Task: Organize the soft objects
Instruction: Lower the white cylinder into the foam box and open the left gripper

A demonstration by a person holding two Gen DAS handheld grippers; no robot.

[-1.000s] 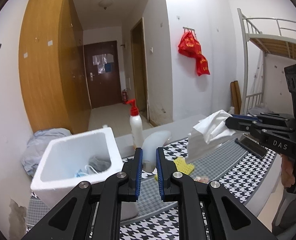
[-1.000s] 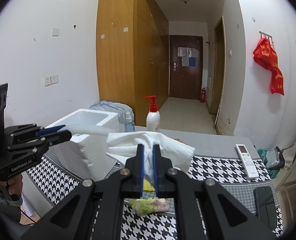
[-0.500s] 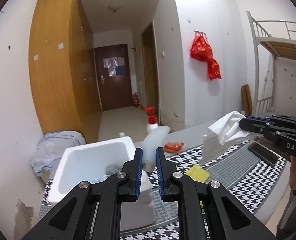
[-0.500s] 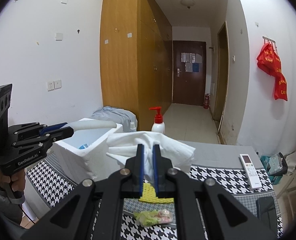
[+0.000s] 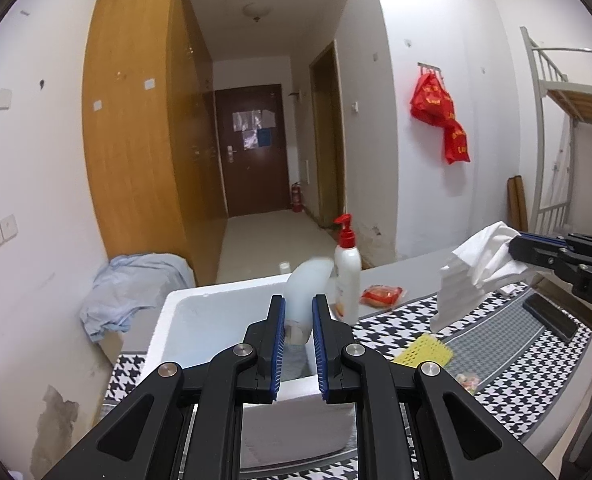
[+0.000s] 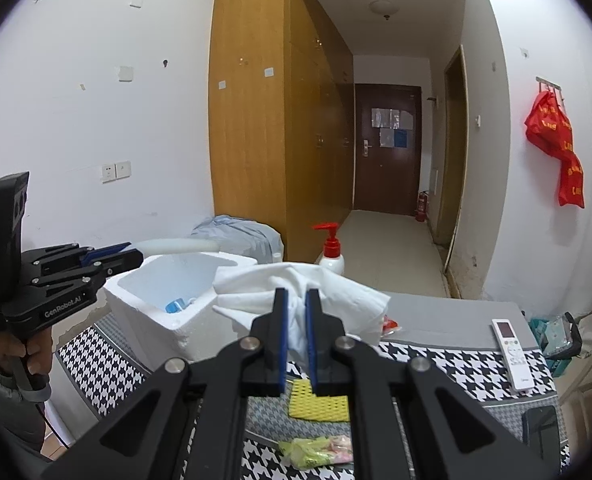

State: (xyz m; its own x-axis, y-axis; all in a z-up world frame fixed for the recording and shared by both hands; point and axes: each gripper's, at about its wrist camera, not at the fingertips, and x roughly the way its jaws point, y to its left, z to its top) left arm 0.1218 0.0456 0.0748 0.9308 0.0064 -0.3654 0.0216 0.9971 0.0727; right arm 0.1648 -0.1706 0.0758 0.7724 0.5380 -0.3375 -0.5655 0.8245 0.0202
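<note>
Tabletop [image 6: 448, 326] with plain grey far strip, rest covered by a black-and-white houndstooth cloth [image 6: 436, 356] with a fine grey-check band across the middle. On it: white foam box [image 6: 183, 320], open top, at the left end; white pump bottle with red pump head [image 5: 347, 270] upright just beyond the box's right corner; red-orange flat snack packet [image 5: 382, 294] on the grey strip near the bottle; yellow mesh pad [image 6: 319, 398] on the grey-check band; green-and-pink crinkly wrapper [image 6: 316, 450] nearer the front edge; white remote control [image 6: 512, 346] toward the right end, across the grey strip and cloth; black phone [image 6: 544, 426] flat at the right front corner.
</note>
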